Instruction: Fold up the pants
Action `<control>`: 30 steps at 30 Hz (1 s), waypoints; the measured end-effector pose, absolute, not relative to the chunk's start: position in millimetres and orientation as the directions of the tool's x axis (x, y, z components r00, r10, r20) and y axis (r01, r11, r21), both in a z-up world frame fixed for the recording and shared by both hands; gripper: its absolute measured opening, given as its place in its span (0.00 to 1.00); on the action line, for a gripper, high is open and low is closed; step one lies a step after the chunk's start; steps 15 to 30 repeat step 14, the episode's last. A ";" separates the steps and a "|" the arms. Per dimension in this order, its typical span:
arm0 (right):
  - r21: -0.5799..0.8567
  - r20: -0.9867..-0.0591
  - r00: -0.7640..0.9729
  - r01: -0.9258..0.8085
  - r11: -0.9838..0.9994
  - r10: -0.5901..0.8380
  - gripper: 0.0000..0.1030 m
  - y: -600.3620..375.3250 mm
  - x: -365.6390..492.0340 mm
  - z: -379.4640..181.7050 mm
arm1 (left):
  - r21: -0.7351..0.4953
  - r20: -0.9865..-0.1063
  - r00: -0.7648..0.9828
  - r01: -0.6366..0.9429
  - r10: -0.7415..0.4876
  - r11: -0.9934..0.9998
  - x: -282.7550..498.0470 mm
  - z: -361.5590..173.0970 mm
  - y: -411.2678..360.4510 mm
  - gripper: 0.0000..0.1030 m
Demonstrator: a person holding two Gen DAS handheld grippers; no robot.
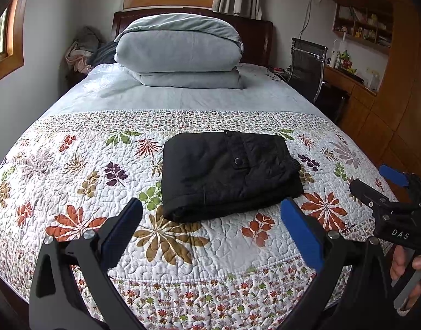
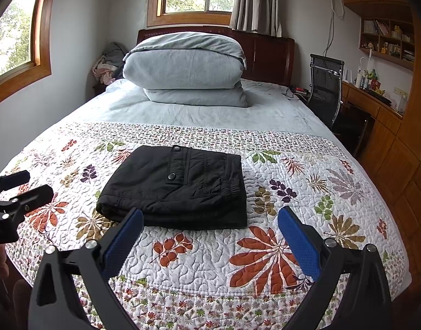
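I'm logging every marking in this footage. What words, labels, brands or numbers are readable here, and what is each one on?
"DAS": white letters on the black body of the right hand-held gripper, seen from the left wrist view.
Books and boxes on the wall shelf: too small and blurred to read.
Black pants: no readable text, only plain snap buttons.

Black pants (image 2: 174, 189) lie folded into a compact rectangle on the floral quilt (image 2: 265, 253) covering the bed, snap-button flap facing up. Right claw (image 2: 210, 240) hangs just short of the pants' near edge, blue pads spread wide and holding nothing; left claw (image 2: 23, 187) shows at the frame's left edge over the quilt, also spread. Grey folded duvet (image 2: 184, 68) sits stacked by the headboard (image 2: 268, 55).
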State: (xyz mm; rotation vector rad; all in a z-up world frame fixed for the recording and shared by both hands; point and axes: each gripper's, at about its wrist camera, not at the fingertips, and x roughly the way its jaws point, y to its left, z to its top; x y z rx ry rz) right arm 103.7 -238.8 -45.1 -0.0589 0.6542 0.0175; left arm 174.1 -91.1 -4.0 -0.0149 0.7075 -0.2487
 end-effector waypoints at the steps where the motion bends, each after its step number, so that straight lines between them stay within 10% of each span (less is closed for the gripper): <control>1: -0.049 -0.610 0.793 -0.035 0.998 -0.002 0.96 -238.6 103.8 -45.7 | -0.095 -0.640 0.733 0.223 -0.230 0.970 173.7 -4.1 -91.5 0.97; 30: -0.044 -0.610 0.792 -0.027 0.999 -0.005 0.96 -239.8 104.6 -47.2 | -0.067 -0.642 0.741 0.198 -0.194 0.978 173.1 -2.8 -92.5 0.97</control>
